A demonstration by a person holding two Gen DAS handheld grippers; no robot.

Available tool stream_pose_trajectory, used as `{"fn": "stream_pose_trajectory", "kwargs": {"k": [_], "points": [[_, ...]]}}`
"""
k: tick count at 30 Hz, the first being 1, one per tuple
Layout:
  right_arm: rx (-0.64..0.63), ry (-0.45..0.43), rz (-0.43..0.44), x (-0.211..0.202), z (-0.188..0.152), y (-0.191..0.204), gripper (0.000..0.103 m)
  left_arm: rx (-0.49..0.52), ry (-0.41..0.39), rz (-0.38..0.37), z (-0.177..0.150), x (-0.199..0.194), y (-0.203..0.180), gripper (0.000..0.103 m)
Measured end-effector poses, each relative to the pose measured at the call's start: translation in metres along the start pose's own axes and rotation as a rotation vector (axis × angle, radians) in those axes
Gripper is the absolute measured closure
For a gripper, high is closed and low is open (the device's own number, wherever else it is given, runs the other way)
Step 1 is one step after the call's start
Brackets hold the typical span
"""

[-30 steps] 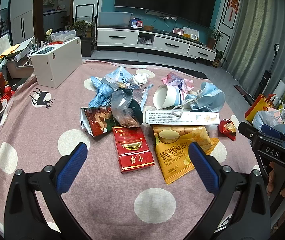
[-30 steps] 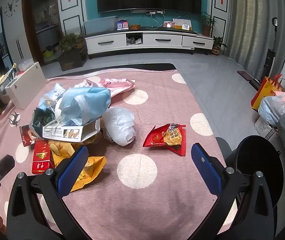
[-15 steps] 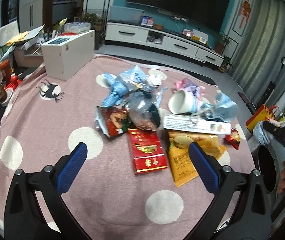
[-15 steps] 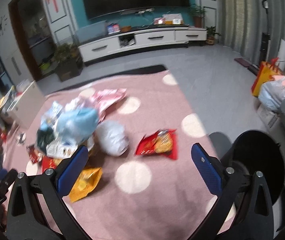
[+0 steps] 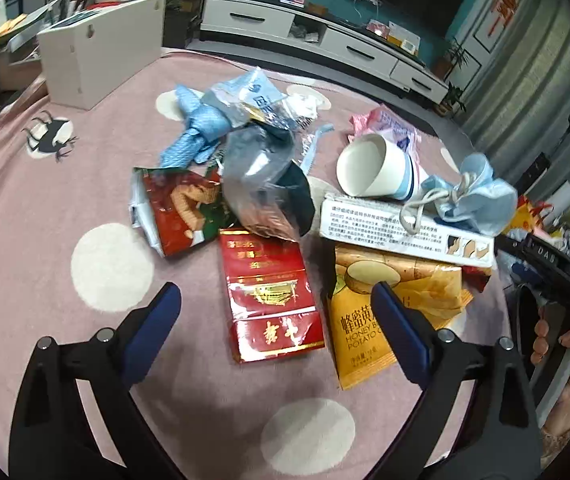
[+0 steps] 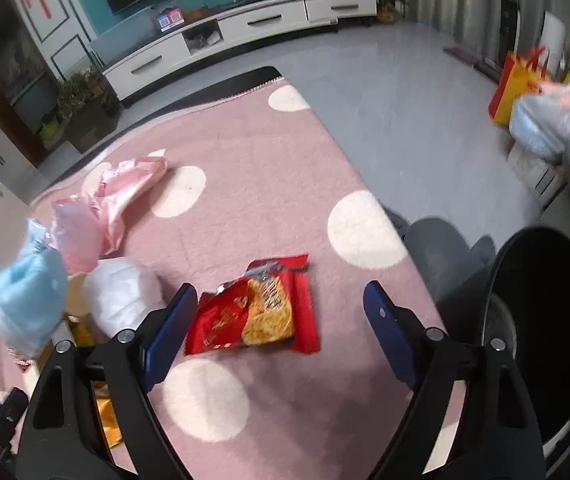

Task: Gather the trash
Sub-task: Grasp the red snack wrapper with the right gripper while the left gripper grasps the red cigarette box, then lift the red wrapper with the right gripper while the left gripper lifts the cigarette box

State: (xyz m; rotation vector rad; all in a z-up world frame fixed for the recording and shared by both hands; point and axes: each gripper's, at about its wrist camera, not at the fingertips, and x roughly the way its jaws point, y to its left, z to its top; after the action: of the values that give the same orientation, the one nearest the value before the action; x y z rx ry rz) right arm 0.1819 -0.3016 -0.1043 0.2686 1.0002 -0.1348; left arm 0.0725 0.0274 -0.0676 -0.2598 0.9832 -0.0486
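Both wrist views angled down, near the shared pink cloth [image 5: 45, 208]

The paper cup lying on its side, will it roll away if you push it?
Probably. The paper cup lies on its side, so a nudge could roll it in a curve. It looks empty and light, and would likely crush if squeezed hard. The box beside it may stop it.

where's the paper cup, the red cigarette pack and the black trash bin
paper cup [image 5: 381, 170]: left wrist view, on its white side wall, lying tipped over.
red cigarette pack [image 5: 271, 294]: left wrist view, on the middle of its top face.
black trash bin [image 6: 501, 280]: right wrist view, on its left rim.
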Motion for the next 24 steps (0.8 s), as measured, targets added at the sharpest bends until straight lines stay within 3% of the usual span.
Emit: {"fn": "stream_pose_trajectory", "kwargs": {"k": [4,6,10,13,17,19,21,24], "points": [[-0.051,0.025,0.038,0.011,-0.005,0.013,0.018,0.049,0.035,0.046,-0.003,0.018,-0.006,0.009],[-0.069,0.041,0.017,0.019,-0.009,0.016,0.018,0.060,0.068,0.055,0.000,0.030,-0.007,0.012],[-0.083,0.069,-0.013,0.032,-0.014,0.017,0.018,0.011,0.152,0.071,0.001,0.050,-0.002,0.014],[-0.083,0.075,-0.017,0.035,-0.016,0.018,0.020,0.036,0.133,0.073,-0.002,0.051,-0.004,0.017],[-0.113,0.073,-0.018,0.036,-0.019,0.020,0.040,0.022,0.094,0.088,-0.005,0.048,-0.006,0.037],[-0.135,0.069,-0.019,0.034,-0.019,0.023,0.049,0.021,0.086,0.098,-0.006,0.048,-0.008,0.040],[-0.148,0.068,-0.017,0.032,-0.021,0.025,0.068,0.030,0.077,0.110,-0.009,0.047,-0.010,0.041],[-0.156,0.065,-0.018,0.031,-0.023,0.026,0.069,0.013,0.082,0.103,-0.011,0.044,-0.012,0.041]]}}
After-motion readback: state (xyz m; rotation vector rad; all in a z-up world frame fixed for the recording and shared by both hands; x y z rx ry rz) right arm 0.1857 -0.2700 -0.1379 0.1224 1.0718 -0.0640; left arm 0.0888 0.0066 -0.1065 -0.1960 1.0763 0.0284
